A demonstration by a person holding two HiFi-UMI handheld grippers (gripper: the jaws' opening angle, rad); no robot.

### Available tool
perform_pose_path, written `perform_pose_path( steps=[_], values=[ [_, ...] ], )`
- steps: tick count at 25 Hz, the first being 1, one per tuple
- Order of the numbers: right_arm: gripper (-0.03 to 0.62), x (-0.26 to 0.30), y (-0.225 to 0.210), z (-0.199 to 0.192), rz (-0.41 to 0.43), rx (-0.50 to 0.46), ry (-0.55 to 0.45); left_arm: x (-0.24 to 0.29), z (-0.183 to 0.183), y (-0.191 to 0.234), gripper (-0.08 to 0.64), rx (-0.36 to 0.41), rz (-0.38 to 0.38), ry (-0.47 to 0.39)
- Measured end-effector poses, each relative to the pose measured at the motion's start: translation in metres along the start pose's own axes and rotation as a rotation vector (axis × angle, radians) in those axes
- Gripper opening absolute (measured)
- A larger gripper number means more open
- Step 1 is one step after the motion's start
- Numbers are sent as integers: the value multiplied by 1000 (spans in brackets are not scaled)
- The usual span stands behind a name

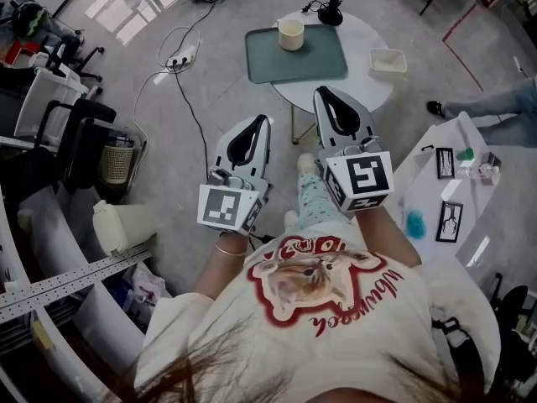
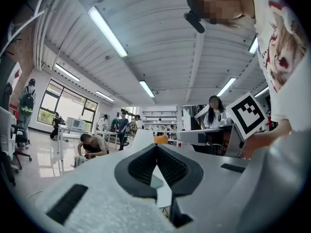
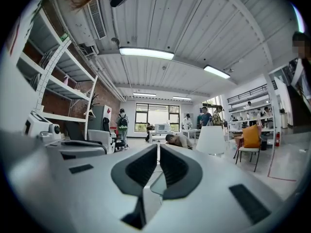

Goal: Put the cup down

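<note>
My right claw (image 1: 323,95) covers the near rim of the round table (image 1: 373,78). At the right edge, a person's legs (image 1: 495,103) are cut off. The small things (image 1: 447,191) on the white desk (image 1: 424,187), lower right, are too small to name. I can't tell if the cup (image 1: 291,34) holds anything.

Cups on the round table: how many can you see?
1. The cup stands at the far edge of the green tray on the round table; more could be hidden elsewhere.
</note>
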State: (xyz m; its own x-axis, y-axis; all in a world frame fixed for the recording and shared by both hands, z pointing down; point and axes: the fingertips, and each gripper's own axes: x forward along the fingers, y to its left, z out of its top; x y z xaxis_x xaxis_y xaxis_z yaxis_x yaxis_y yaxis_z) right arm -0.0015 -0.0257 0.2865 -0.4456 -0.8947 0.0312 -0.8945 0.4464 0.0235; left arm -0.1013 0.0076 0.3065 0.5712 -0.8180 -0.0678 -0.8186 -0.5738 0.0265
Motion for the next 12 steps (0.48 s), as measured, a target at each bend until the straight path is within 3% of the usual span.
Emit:
perform_pose_path(
  steps=[12],
  values=[
    [38,-41,27,19,46,-12,-41,-35,15,-28,15,15,20,-19]
  ],
)
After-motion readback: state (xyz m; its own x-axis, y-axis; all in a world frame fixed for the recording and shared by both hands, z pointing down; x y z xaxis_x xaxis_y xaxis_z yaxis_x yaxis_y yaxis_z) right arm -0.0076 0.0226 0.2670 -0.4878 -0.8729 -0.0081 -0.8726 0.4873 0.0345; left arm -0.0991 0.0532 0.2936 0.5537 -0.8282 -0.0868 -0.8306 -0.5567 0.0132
